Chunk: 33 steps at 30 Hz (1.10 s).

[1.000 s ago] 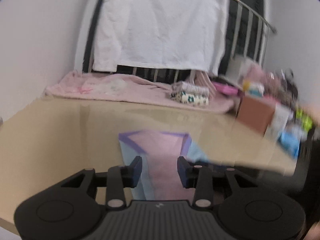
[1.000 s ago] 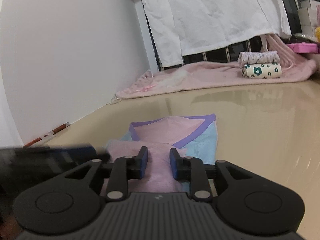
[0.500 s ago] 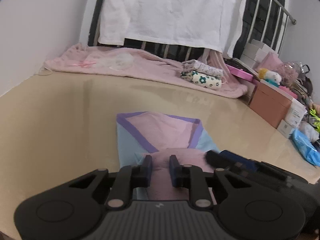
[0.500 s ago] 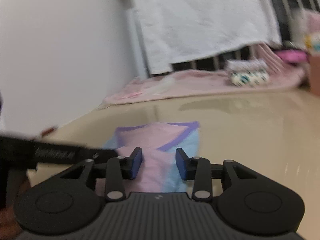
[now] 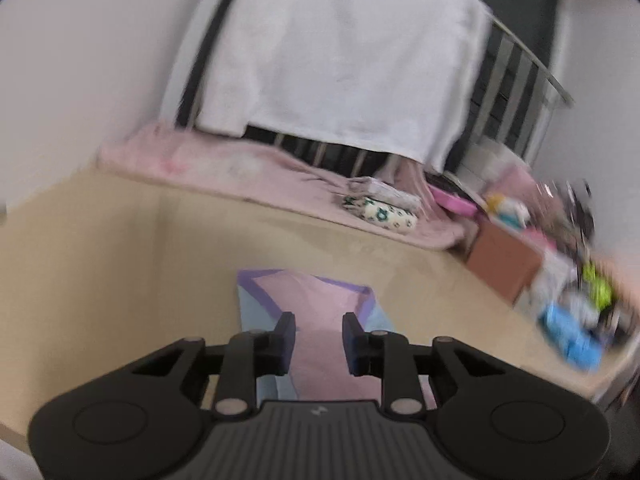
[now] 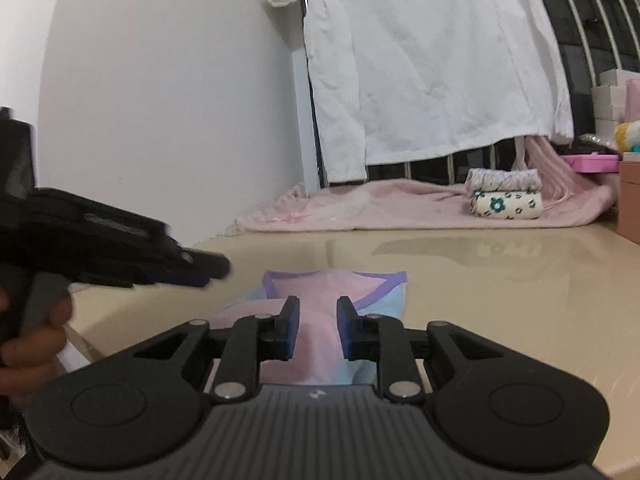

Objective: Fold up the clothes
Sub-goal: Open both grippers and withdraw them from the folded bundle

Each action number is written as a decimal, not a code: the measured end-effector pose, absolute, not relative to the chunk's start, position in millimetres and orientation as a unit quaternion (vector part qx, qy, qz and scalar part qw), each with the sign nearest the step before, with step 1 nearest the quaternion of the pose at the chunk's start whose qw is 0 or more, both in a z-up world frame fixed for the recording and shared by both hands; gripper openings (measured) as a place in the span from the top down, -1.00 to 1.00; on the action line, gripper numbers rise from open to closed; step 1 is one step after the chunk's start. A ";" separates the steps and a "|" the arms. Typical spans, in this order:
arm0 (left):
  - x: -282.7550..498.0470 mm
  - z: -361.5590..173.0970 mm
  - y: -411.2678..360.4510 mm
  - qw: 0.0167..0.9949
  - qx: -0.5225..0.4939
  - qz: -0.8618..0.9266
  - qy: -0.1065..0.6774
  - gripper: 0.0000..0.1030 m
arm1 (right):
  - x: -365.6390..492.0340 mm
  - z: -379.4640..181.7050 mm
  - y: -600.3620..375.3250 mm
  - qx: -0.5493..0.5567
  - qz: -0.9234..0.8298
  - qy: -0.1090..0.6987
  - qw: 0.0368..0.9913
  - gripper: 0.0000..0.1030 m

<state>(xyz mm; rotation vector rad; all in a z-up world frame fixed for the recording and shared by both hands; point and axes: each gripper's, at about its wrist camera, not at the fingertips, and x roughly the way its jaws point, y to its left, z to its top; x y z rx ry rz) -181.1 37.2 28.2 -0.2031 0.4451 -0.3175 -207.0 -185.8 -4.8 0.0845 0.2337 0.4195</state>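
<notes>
A small folded garment (image 5: 316, 304), pink with light blue sides and purple trim, lies flat on the beige table; it also shows in the right wrist view (image 6: 332, 292). My left gripper (image 5: 319, 338) hovers over its near end, jaws open, nothing between them. My right gripper (image 6: 318, 330) is also over the near end, open and empty. The left gripper shows from the side in the right wrist view (image 6: 120, 248), raised above the table left of the garment.
A pink blanket (image 6: 400, 208) lies along the table's far edge with two folded garments (image 6: 506, 198) stacked on it. A white cloth (image 6: 432, 60) hangs on a railing behind. Boxes and clutter (image 5: 552, 252) crowd the right side. The wall is at left.
My left gripper opened from nearly shut and lifted back from the garment; its view tilted. My right gripper stayed open over the garment's near end. The garment stays flat.
</notes>
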 end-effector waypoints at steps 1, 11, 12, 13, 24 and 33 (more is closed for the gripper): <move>-186.0 23.3 32.6 0.959 -0.081 -0.155 0.225 0.57 | -209.3 -4.7 -187.0 0.043 0.209 0.116 0.970 0.61; -190.2 -10.4 45.2 0.958 -0.079 -0.133 0.241 0.31 | -217.4 -22.3 -180.7 0.022 0.214 0.146 0.966 0.55; -191.2 -10.2 45.5 0.959 -0.075 -0.132 0.241 0.33 | -219.7 -21.6 -182.3 0.025 0.209 0.144 0.967 0.55; -192.3 -10.1 45.7 0.959 -0.070 -0.131 0.241 0.36 | -223.1 -19.4 -184.9 0.029 0.205 0.136 0.969 0.55; -195.3 -2.0 54.7 0.957 -0.044 -0.130 0.255 0.48 | -221.8 -16.6 -191.0 0.039 0.194 0.154 0.968 0.56; -52.4 57.2 65.7 0.935 -0.071 -0.130 0.324 -0.07 | -72.1 64.9 -210.9 0.039 0.221 0.325 0.919 0.05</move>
